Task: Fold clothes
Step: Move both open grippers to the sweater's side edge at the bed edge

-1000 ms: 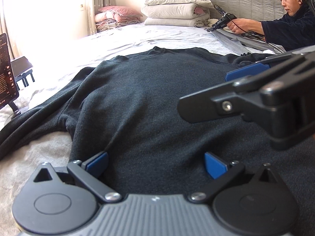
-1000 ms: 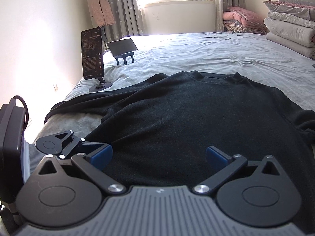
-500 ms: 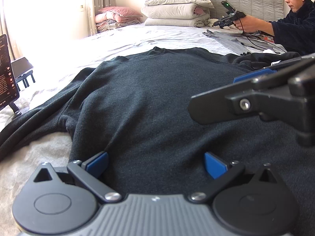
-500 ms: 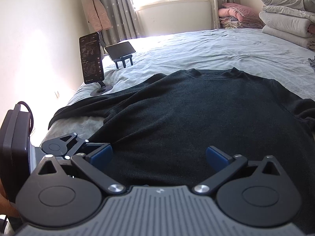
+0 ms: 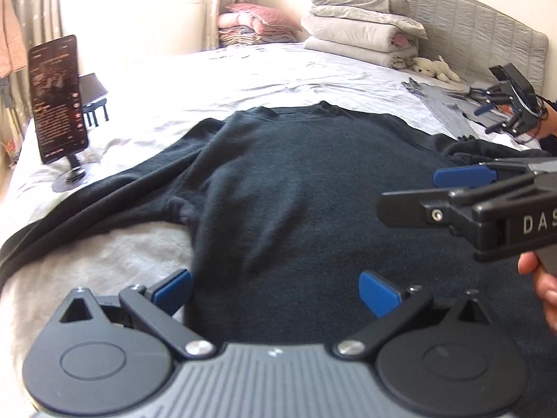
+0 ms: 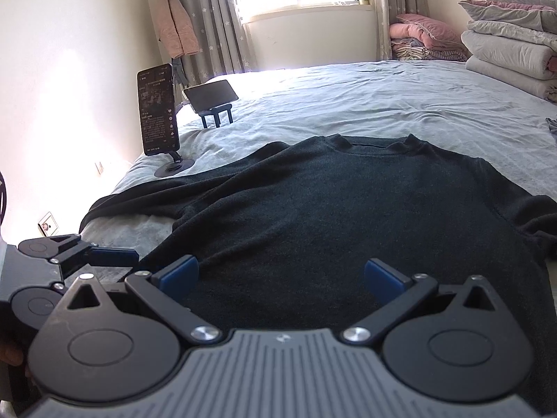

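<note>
A dark long-sleeved sweater lies spread flat on the bed, collar away from me, one sleeve stretched out to the left. My left gripper hovers open over its near hem at the left side, nothing between the blue pads. My right gripper is open too, over the hem a little further right. In the left wrist view the right gripper juts in from the right, held by a hand. The left gripper shows at the lower left of the right wrist view.
A phone on a stand and a tablet on a small stand sit on the bed's left part. Folded quilts are stacked by the headboard. At far right another person's hand with a gripper works over grey clothes.
Both views have swung left and risen a little, bringing the phone stand into the left wrist view. The other person has mostly dropped out at the right. Both grippers stay open.
</note>
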`<state>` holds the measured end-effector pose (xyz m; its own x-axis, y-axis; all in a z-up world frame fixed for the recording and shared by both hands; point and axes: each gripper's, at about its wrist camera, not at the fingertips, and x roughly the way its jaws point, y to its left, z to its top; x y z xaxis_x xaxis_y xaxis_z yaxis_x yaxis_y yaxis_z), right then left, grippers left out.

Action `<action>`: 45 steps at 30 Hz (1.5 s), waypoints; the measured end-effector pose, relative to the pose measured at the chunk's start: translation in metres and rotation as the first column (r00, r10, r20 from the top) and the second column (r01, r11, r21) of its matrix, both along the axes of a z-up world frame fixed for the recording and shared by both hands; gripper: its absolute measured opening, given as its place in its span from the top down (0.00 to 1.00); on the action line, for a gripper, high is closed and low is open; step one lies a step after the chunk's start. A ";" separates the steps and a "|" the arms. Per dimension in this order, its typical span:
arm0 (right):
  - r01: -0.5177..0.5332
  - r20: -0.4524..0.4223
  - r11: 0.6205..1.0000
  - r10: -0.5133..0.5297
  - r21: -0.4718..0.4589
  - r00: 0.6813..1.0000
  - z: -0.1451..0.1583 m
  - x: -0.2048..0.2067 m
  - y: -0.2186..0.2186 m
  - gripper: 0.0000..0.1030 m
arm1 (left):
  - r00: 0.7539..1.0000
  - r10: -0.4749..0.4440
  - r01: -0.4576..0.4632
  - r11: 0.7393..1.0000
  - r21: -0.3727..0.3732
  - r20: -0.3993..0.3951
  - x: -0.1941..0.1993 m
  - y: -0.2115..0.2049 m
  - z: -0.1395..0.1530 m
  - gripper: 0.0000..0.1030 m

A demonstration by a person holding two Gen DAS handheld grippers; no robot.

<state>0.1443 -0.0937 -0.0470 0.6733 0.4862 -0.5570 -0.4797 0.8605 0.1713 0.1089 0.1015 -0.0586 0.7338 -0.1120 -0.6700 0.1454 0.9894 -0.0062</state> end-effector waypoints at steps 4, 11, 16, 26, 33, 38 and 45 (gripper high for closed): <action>-0.009 0.000 1.000 0.009 0.002 1.000 0.001 0.003 0.004 0.00 | 0.995 0.097 -0.096 0.994 0.050 -0.030 -0.004 0.024 0.008 0.00; -0.026 -0.022 1.000 0.026 -0.005 0.999 -0.005 0.006 0.014 0.00 | 0.980 0.196 -0.194 0.979 0.069 -0.030 -0.006 0.045 0.007 0.00; -0.035 -0.033 0.999 0.034 -0.021 0.999 -0.008 0.008 0.020 0.00 | 0.974 0.228 -0.227 0.972 0.054 -0.005 -0.005 0.059 0.012 0.00; -0.083 -0.039 0.995 0.080 -0.058 0.996 -0.013 0.017 0.044 0.00 | 0.921 0.388 -0.389 0.918 0.081 0.031 -0.019 0.153 0.012 0.04; -0.128 -0.030 0.989 0.126 -0.071 0.992 -0.009 0.021 0.071 0.00 | 0.912 0.400 -0.405 0.913 0.041 0.092 -0.035 0.212 0.005 0.27; -0.139 -0.028 0.990 0.138 -0.026 0.990 -0.004 0.030 0.088 0.00 | 0.942 0.318 -0.314 0.948 -0.052 0.106 -0.029 0.238 -0.012 0.58; -0.259 0.057 0.966 0.260 -0.012 0.964 0.006 0.039 0.139 0.06 | 0.960 0.253 -0.250 0.967 -0.038 0.122 -0.019 0.241 -0.028 0.71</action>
